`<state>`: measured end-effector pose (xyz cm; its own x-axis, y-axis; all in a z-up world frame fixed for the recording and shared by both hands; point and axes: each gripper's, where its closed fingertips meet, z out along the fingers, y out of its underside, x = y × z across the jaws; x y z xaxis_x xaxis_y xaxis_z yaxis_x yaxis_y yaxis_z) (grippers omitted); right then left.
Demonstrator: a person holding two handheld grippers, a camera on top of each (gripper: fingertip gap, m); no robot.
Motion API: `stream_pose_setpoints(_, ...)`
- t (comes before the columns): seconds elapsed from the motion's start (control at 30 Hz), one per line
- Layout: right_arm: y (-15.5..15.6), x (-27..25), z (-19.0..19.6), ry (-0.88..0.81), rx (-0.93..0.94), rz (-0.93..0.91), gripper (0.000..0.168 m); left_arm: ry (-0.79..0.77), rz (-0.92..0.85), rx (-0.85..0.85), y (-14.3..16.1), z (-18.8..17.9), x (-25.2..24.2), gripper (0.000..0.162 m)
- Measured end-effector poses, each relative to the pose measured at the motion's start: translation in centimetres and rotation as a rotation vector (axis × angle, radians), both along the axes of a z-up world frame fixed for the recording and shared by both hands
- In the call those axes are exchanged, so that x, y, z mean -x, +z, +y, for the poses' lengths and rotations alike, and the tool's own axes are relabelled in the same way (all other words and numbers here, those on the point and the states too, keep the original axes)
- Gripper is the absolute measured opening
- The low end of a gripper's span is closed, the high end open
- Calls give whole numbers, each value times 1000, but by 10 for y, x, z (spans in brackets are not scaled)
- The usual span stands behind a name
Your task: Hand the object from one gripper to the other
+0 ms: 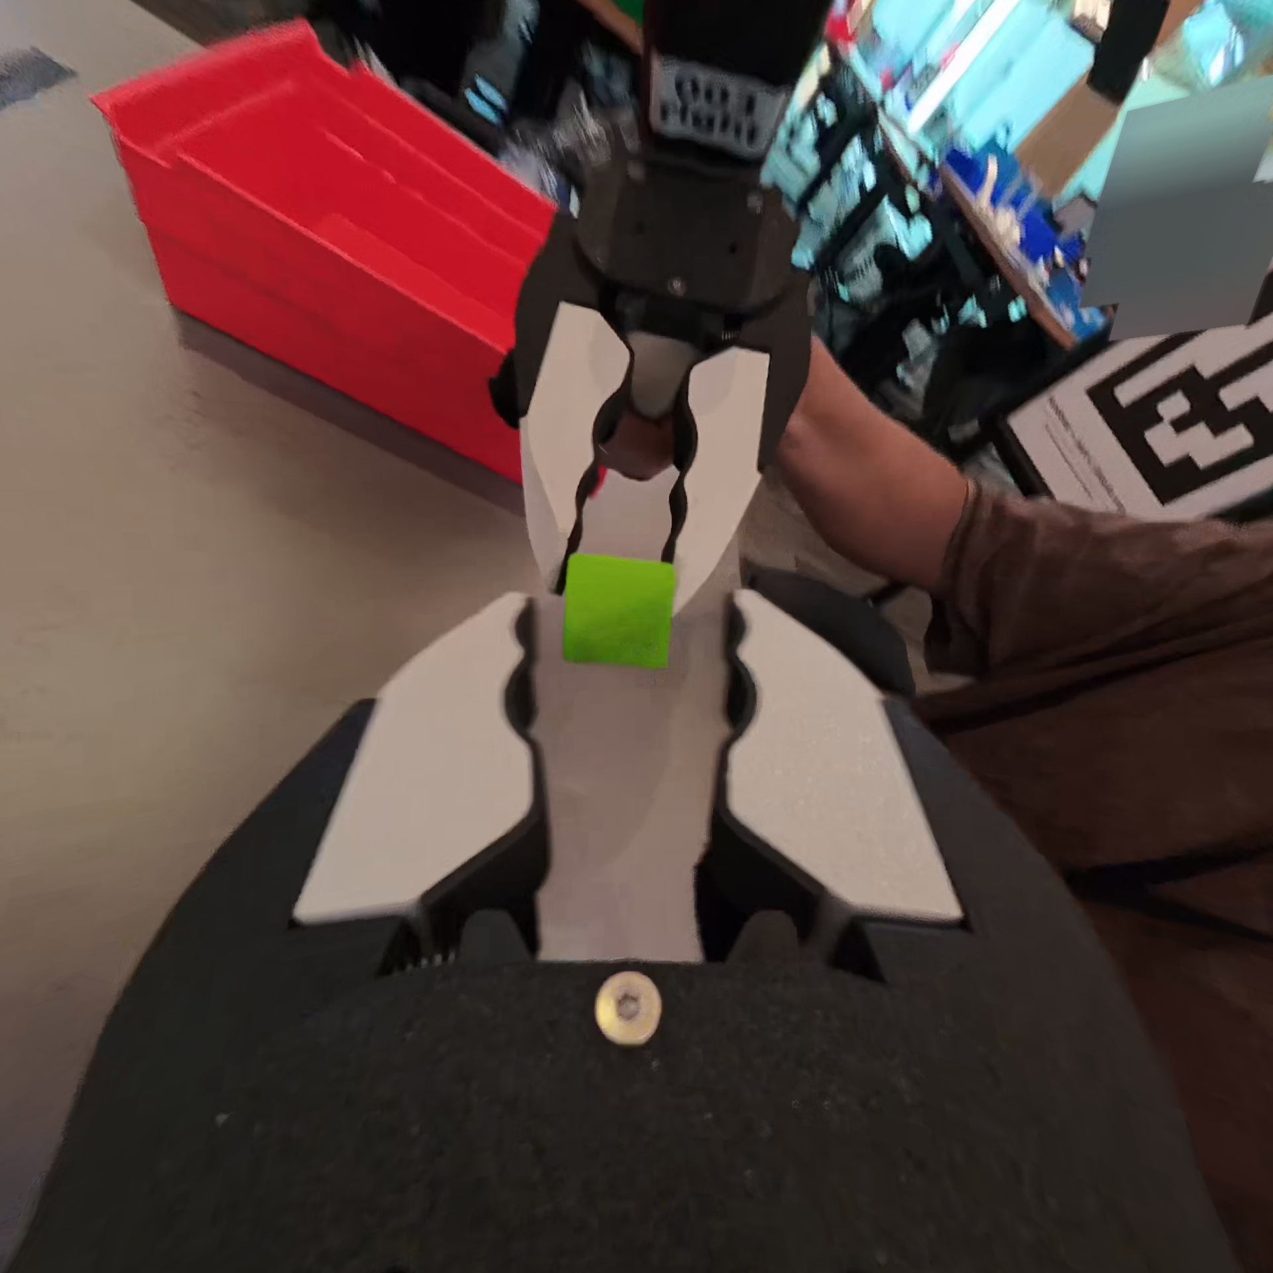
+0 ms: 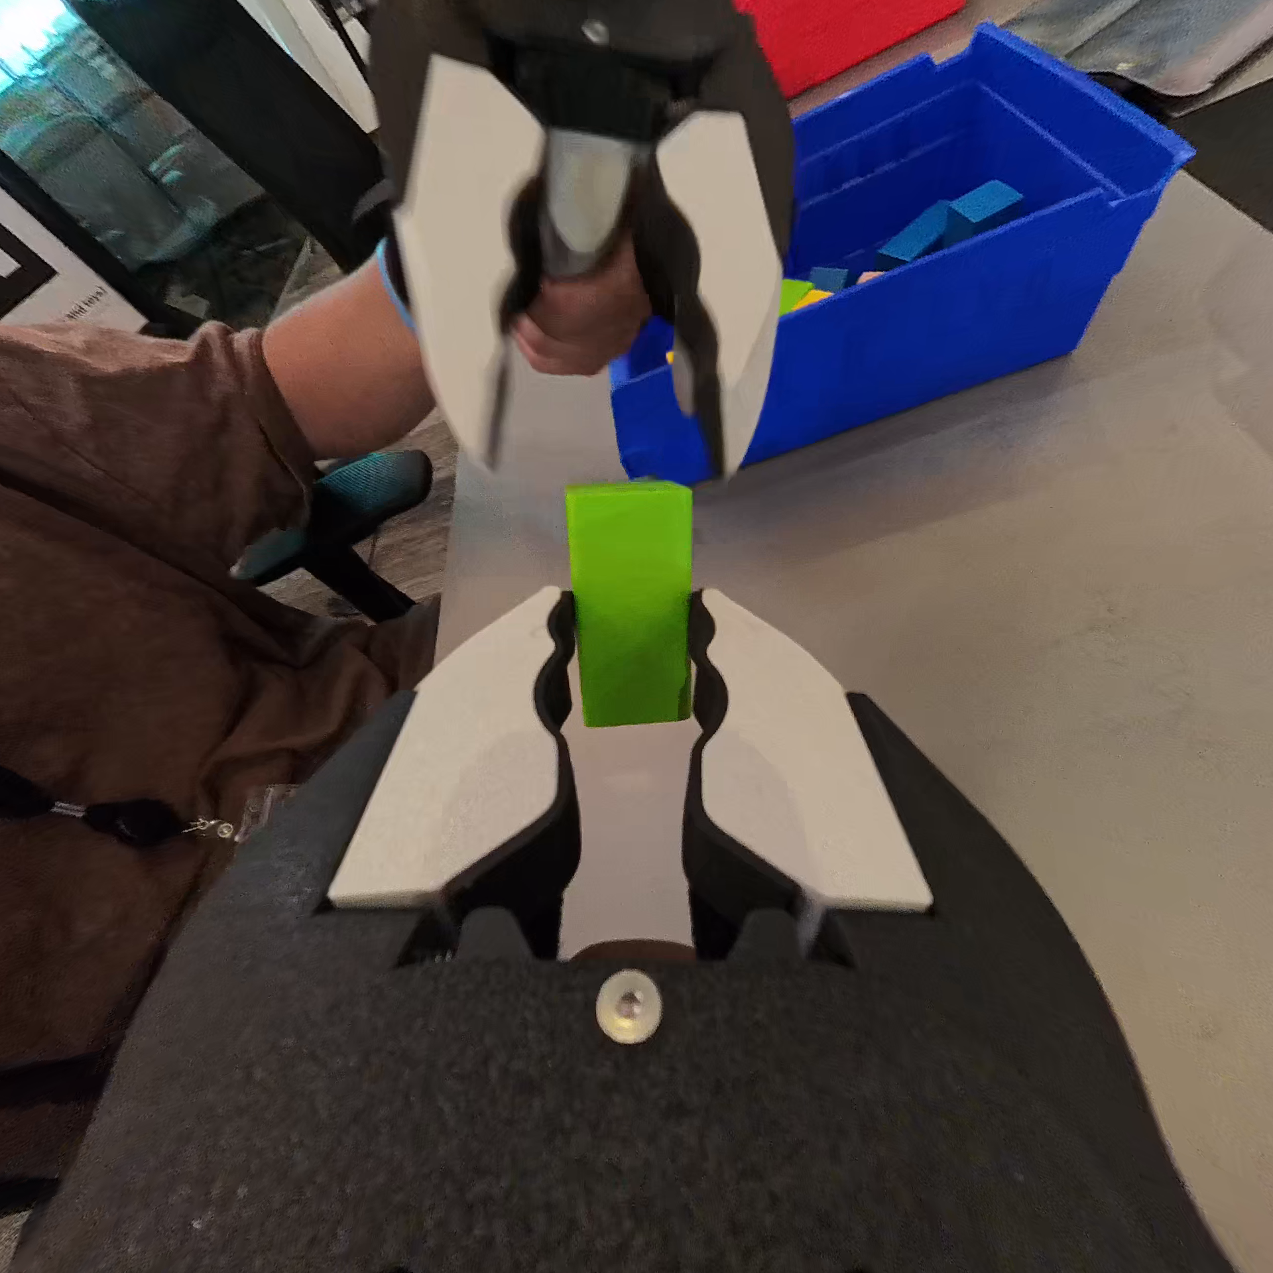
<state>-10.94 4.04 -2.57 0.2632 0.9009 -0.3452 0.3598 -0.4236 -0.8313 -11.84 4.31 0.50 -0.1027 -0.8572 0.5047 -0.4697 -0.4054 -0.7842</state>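
Above the grey table (image 2: 964,620) | right gripper (image 2: 630,606) clamped on green block (image 2: 630,606) | left gripper (image 1: 627,606) fingers spread, tips just beside block's free end, not touching | blue bin (image 2: 964,330), red bin (image 1: 310,241) behind.

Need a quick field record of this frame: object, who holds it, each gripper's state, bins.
object: green block, long and rectangular
holder: right gripper, shut on the block's near part
left gripper: open, fingers either side of the block's free end, not closed on it
handover: not yet done
blue bin: on the table, holds blue blocks plus some yellow and green pieces
red bin: on the table, contents not visible
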Motion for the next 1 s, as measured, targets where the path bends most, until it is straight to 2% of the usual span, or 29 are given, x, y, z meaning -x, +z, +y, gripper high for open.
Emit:
stream_pose_setpoints(0.03,1,-7,-2,-16,-12,-7,32,78,-32,-16,3,2,9,73)
stream_pose_setpoints(0.07,4,-16,-3,-43,-33,-16,32,164,-42,-43,2,2,21,80)
stream_pose_setpoints(0.17,22,-61,4,-198,-126,-39,32,371,-43,-135,-21,-18,63,78)
stream_pose_setpoints(0.27,34,-133,29,-493,-171,-142,32,549,-11,-151,-64,-51,96,71)
stream_pose_setpoints(0.33,31,-187,46,-703,-134,-244,32,614,42,-181,-97,-74,114,71)
stream_pose_setpoints(0.43,5,-264,70,-1012,82,-373,32,710,91,-240,-129,-90,133,68)
stream_pose_setpoints(0.53,-44,-316,89,-1159,282,-509,32,700,103,-273,-127,-95,129,68)
stream_pose_setpoints(0.67,-99,-353,102,-1240,430,-733,32,675,155,-324,-136,-94,122,68)
stream_pose_setpoints(0.8,-130,-378,104,-1294,544,-869,32,656,183,-297,-148,-100,121,68)
stream_pose_setpoints(1.0,-157,-393,101,-1337,642,-916,32,656,195,-247,-152,-98,121,70)
